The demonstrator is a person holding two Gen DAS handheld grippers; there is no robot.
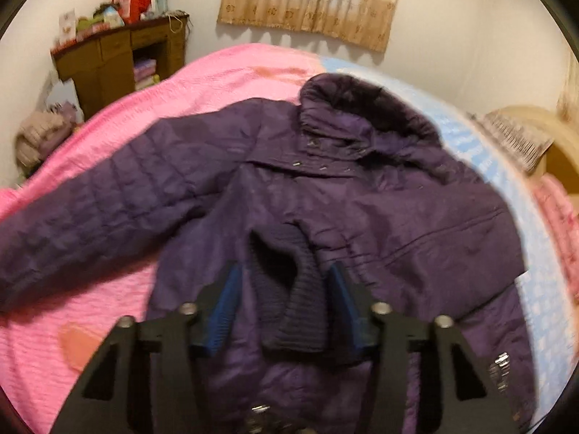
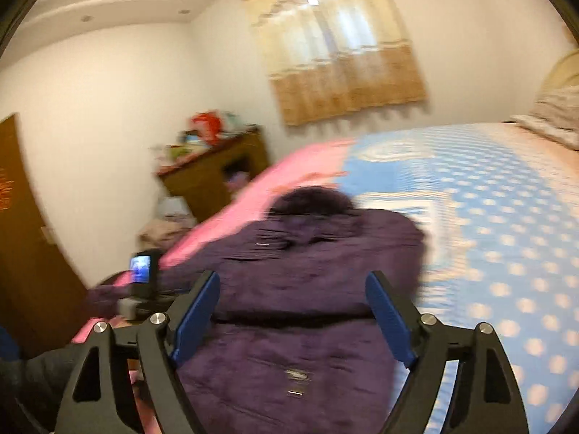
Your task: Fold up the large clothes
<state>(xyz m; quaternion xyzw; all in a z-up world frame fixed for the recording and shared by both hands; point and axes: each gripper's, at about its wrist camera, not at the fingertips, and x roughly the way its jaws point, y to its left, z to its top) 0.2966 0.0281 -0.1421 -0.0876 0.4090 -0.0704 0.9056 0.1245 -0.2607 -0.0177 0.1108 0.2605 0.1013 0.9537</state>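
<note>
1. Left wrist view: the left gripper (image 1: 286, 282) is hanging spread around the ribbed knit cuff (image 1: 302, 311), not pinching it; the dark purple quilted hooded jacket (image 1: 362, 209) is lying on the pink bedspread (image 1: 224, 83), one sleeve stretching toward 9 o'clock.
2. Right wrist view: the right gripper (image 2: 293, 296) is hovering spread, empty, above the jacket's body. Risk: the folded sleeve could be slipping back off, since nothing is pinning it. No legible writing.

1. I'm looking at a bedroom in a home: a wide bed (image 2: 488, 217) fills most of both views, covered by a pink blanket (image 1: 90, 325) and a blue dotted sheet (image 2: 506, 253).
2. A pillow (image 2: 553, 119) lies at its head.
3. A curtain (image 1: 311, 0) hangs over the window.
4. A wooden cabinet (image 1: 105, 68) against the wall is cluttered with household bits.
5. A brown door (image 2: 25, 235) stands at the left.
</note>
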